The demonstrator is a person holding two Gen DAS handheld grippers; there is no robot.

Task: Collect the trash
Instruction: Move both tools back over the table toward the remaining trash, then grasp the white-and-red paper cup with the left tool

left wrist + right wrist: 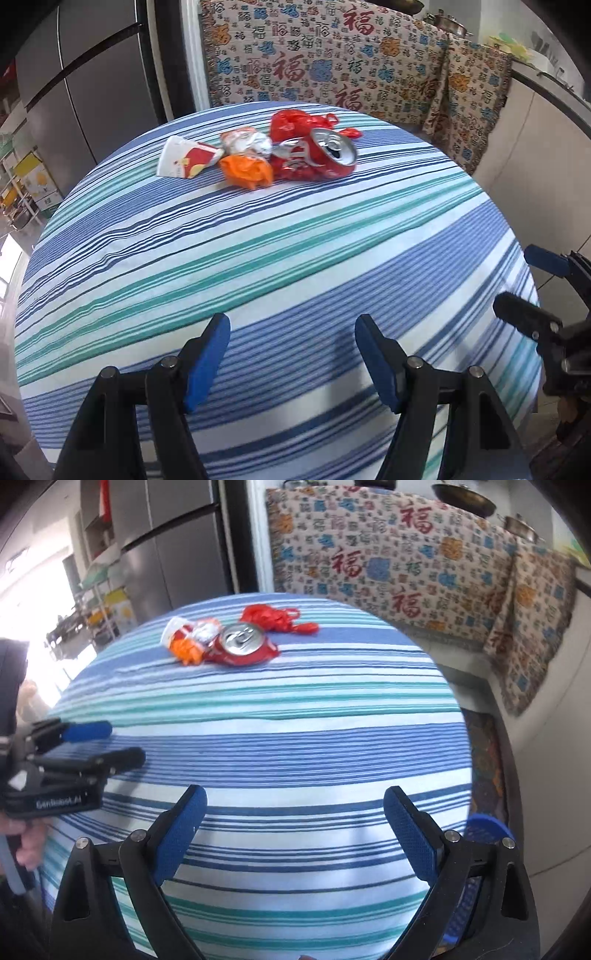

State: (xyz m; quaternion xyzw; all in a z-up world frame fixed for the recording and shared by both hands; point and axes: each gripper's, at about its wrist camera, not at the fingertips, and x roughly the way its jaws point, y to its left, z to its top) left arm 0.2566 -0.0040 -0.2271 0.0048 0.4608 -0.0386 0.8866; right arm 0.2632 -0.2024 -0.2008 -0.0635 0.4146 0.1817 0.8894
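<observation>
A pile of trash lies at the far side of the striped table: a crushed red can, a red plastic bag, an orange wrapper, a crumpled foil packet and a white and red carton. The can and red bag also show in the right wrist view. My left gripper is open and empty over the near table. My right gripper is open and empty too, to the right of the left one.
A sofa with a patterned cover stands behind the table. A steel fridge is at the back left. A blue basket sits on the floor at the table's right. A patterned rug lies there too.
</observation>
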